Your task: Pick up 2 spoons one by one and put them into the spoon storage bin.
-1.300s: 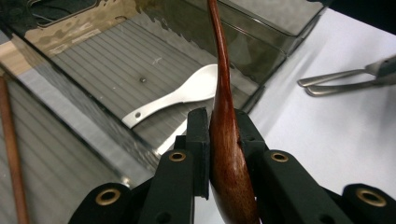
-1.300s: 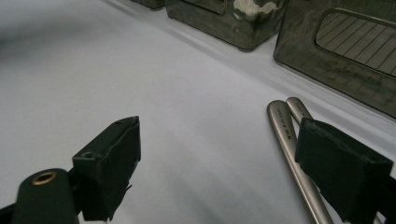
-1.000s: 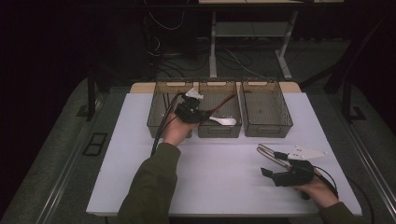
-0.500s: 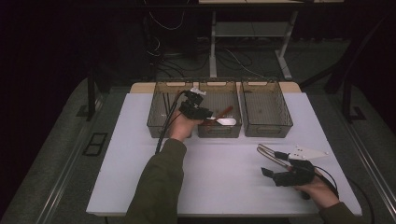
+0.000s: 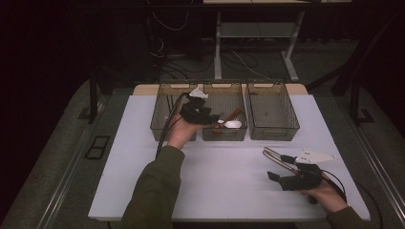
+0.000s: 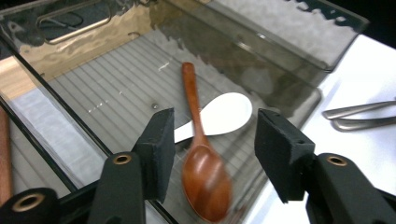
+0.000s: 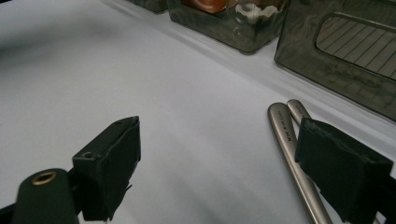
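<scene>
Work in hand: cutlery is being sorted from the white table (image 5: 143,157) into three clear bins at its far edge.
Left gripper (image 5: 213,117): it is held over the middle bin (image 5: 224,136); its jaws have just been opening and now stand about half apart, with no pad pressed on anything.
Wooden spoon (image 6: 203,161): half a second ago it was carried between these jaws; now it is seen below them, blurred, its bowl at the near end of the middle bin, laid across a white spoon (image 6: 224,114). It is judged released, though whether it has fully settled cannot be told.
Meaning: this piece is taken as delivered; the left hand can be withdrawn.
Right gripper (image 5: 282,179): it is held low over the near right of the table, unmoved, jaws wide and empty.
Metal tongs (image 7: 292,154): they lie on the table just beside the right-hand pad, apparently the next item.
Right bin (image 5: 272,112): nothing can be made out inside.
</scene>
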`<state>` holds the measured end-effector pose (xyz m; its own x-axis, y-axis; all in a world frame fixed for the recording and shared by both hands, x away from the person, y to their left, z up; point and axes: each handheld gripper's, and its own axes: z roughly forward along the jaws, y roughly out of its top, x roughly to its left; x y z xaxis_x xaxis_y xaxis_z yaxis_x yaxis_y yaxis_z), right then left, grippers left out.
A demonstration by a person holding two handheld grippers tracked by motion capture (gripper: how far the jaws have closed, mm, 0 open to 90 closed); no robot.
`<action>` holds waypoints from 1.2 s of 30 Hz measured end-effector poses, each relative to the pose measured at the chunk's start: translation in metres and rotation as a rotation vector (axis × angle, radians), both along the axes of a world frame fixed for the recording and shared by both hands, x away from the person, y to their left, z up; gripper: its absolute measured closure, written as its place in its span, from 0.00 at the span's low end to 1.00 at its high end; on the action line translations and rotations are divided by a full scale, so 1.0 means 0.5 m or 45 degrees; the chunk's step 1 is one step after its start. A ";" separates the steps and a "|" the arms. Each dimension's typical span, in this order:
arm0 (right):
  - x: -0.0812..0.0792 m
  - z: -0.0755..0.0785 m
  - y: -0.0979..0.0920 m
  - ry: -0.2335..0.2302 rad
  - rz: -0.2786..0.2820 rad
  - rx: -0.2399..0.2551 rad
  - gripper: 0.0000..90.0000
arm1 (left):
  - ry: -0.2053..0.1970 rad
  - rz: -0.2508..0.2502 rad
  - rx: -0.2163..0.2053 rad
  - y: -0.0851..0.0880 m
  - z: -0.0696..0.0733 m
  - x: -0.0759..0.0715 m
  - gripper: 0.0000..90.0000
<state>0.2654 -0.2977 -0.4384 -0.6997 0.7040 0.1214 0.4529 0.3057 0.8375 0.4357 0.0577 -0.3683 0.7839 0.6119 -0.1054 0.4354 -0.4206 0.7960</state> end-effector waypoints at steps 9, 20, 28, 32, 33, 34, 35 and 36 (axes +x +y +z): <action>0.001 0.001 -0.002 -0.008 -0.003 0.008 0.16 | -0.045 -0.023 -0.005 0.029 0.001 -0.045 0.38; 0.003 -0.001 -0.001 -0.003 -0.005 0.001 0.16 | -0.071 -0.039 -0.034 0.058 0.000 -0.100 0.28; 0.003 0.000 -0.003 -0.002 -0.012 0.005 0.16 | -0.080 -0.030 -0.038 0.085 -0.019 -0.137 0.23; 0.003 0.001 -0.005 0.001 -0.028 0.023 0.16 | -0.075 -0.035 -0.055 0.099 -0.028 -0.161 0.21; 0.003 0.002 -0.005 0.002 -0.033 0.028 0.16 | -0.078 -0.037 -0.053 0.101 -0.029 -0.168 0.21; 0.003 0.002 -0.006 0.005 -0.034 0.032 0.16 | -0.082 -0.041 -0.056 0.104 -0.031 -0.174 0.20; 0.004 0.002 -0.006 0.005 -0.036 0.035 0.16 | -0.088 -0.039 -0.057 0.107 -0.032 -0.180 0.20; 0.004 0.003 -0.006 0.009 -0.035 0.032 0.16 | -0.094 -0.041 -0.060 0.111 -0.034 -0.186 0.19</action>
<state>0.2675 -0.3008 -0.4371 -0.6792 0.7196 0.1442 0.4665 0.2717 0.8418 0.3428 0.1132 -0.3855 0.8096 0.5822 -0.0749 0.3618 -0.3945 0.8447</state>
